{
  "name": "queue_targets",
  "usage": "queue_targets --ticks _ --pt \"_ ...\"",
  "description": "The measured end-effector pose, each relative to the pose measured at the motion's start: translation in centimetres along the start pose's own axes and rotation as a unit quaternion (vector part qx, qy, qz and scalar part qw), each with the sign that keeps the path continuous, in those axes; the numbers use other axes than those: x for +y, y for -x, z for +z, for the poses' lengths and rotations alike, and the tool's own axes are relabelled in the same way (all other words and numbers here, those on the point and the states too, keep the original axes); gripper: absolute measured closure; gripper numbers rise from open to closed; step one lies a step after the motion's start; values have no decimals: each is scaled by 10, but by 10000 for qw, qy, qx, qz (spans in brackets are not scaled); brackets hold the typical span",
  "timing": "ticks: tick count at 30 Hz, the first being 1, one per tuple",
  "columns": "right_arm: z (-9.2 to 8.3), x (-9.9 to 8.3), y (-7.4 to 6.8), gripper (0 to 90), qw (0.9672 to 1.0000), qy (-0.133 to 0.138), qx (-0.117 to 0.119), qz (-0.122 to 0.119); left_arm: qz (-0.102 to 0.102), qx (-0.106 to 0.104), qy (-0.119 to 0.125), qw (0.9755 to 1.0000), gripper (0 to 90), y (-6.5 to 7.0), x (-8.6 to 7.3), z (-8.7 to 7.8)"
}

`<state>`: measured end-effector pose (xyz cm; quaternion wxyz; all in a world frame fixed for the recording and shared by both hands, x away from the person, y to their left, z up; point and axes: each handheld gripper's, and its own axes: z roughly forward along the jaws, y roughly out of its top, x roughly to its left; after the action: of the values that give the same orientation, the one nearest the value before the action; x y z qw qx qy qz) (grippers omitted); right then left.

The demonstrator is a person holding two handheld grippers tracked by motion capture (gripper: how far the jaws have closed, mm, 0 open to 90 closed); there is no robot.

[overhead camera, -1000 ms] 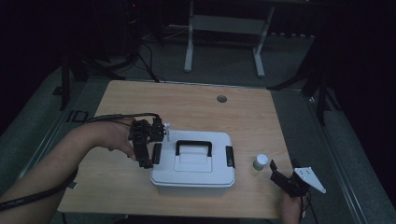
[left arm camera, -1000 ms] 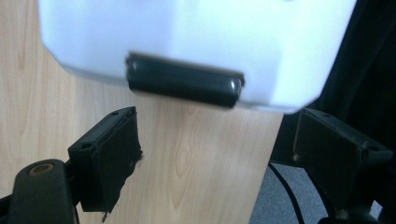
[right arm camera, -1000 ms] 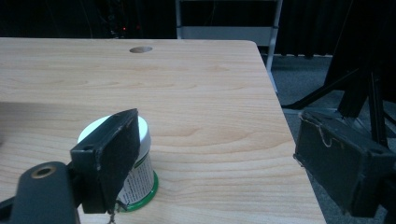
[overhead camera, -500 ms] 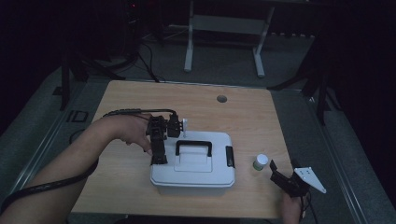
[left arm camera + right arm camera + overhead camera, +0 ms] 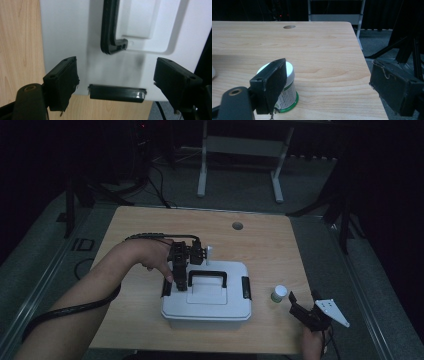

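Observation:
A white box with a black handle and a black latch at each end stands on the wooden table. My left gripper points down over the lid's left part, next to the handle's left end. In the left gripper view my left gripper is open; its jaws have just been closing a little. The handle end and the left latch lie below the gap, not gripped. My right gripper rests open at the front right. A small white bottle with a green base stands behind its left jaw.
The bottle stands just right of the box, near the table's right edge. A round cable hole sits at the back of the table. A cable trails from the left gripper along the forearm. A metal stand is on the floor beyond.
My left hand has moved right, from beside the box's left end to over the lid by the handle. The right gripper has stayed where it was.

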<state>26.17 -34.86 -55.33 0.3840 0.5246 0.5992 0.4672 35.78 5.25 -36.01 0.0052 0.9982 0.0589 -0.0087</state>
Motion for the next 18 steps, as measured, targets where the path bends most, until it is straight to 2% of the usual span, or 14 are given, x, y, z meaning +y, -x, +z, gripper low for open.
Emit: queue_targets --ticks 3,4,5,9,10,12,13,16,18 --pt "0 0 0 135 10000 7 5 20 0 -7 -5 10000 224 -2 2 1" --pt "0 0 0 135 10000 11 6 21 32 51 -60 10000 248 -2 5 2" --pt "0 0 0 135 10000 11 11 20 96 8 -78 9999 285 -3 6 2" --pt "0 0 1 135 10000 14 16 18 139 59 -108 9998 403 -3 10 3" --pt "0 0 1 135 10000 14 17 18 132 108 -189 9997 423 -2 13 5" --pt "0 0 1 135 10000 13 21 16 216 143 -195 9995 452 -2 16 7" --pt "0 0 1 135 10000 13 23 15 155 92 -186 9997 486 -2 16 7" --pt "0 0 1 135 10000 16 26 19 142 -46 -229 9996 533 -1 19 9" --pt "0 0 1 135 10000 13 27 15 223 -101 -297 9993 567 0 20 10"
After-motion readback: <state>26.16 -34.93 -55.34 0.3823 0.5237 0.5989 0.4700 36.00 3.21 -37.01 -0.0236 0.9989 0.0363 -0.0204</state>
